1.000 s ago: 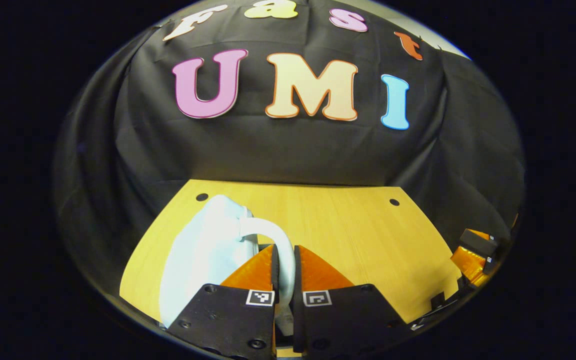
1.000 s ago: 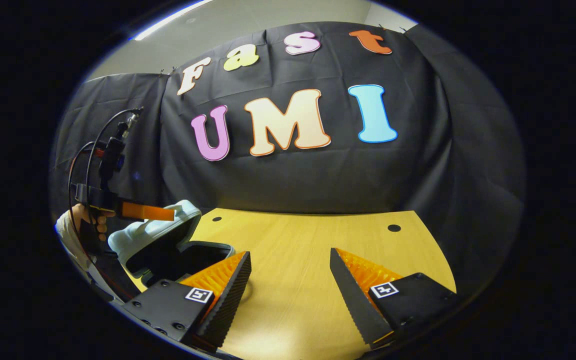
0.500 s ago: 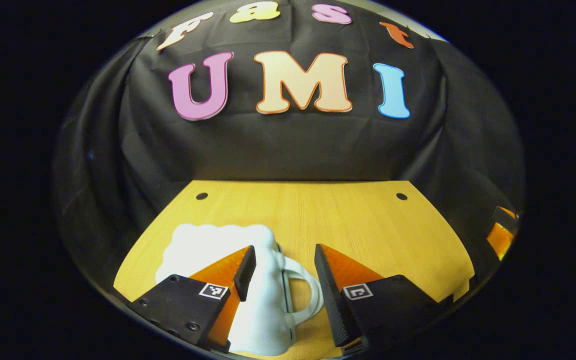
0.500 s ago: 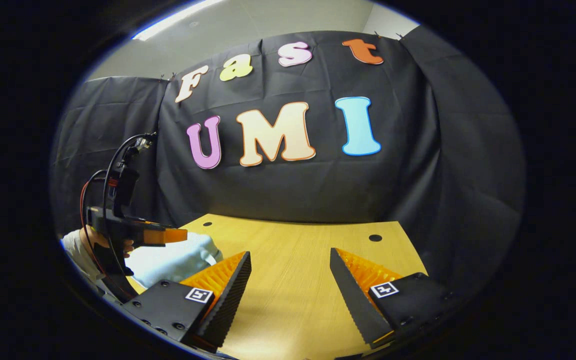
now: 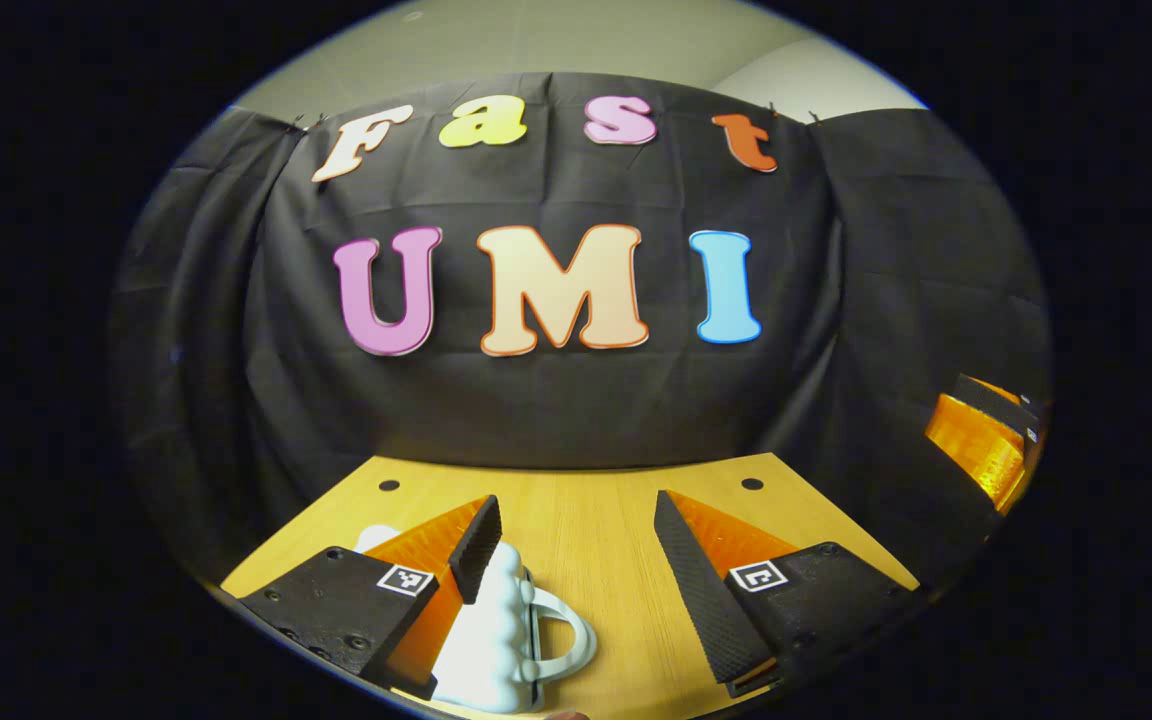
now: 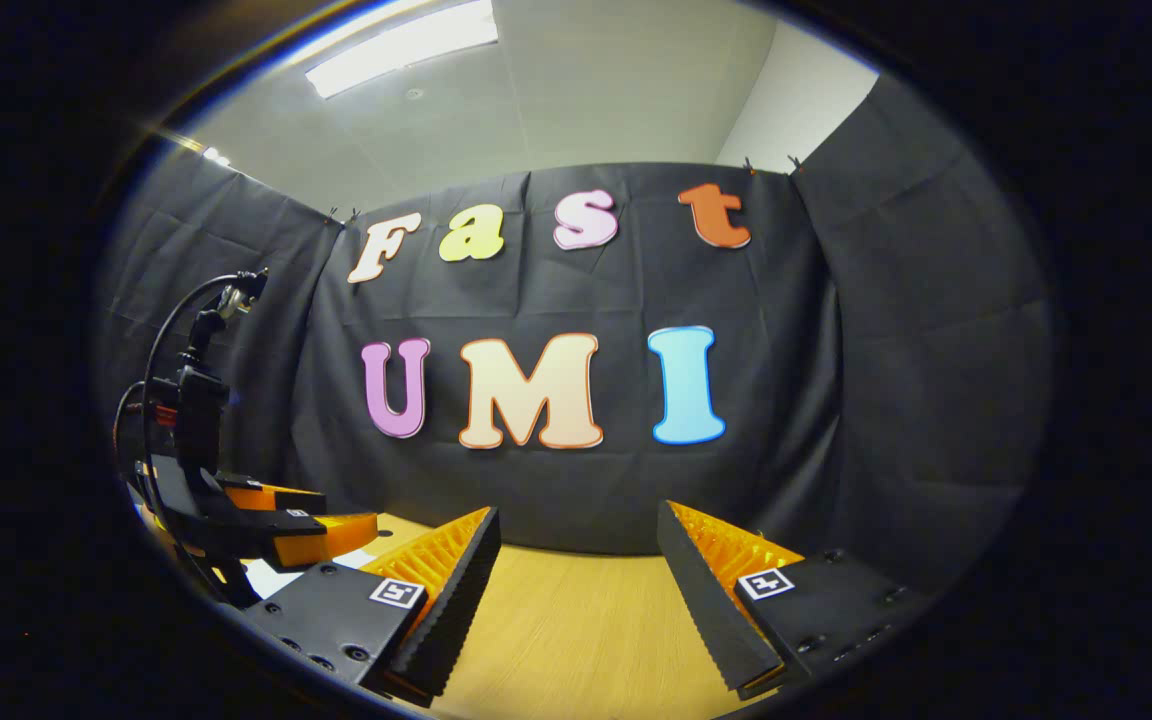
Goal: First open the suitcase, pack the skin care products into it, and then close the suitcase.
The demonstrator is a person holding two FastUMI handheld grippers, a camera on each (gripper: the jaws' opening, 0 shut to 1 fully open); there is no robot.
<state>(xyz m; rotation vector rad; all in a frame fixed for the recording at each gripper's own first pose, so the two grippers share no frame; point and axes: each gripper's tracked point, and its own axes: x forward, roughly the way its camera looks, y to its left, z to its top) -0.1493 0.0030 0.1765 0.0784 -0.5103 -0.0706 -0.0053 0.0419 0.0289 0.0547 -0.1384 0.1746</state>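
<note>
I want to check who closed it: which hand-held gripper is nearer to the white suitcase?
Left. The left hand-held gripper hovers open just above the white suitcase. The right hand-held gripper, also open, is off to the side, over bare table.

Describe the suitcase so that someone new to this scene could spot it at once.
Start at the wooden table before the black cloth wall. At its near left edge lies the suitcase, under the left gripper. It is pale, with a scalloped shell and a looped handle.
</note>
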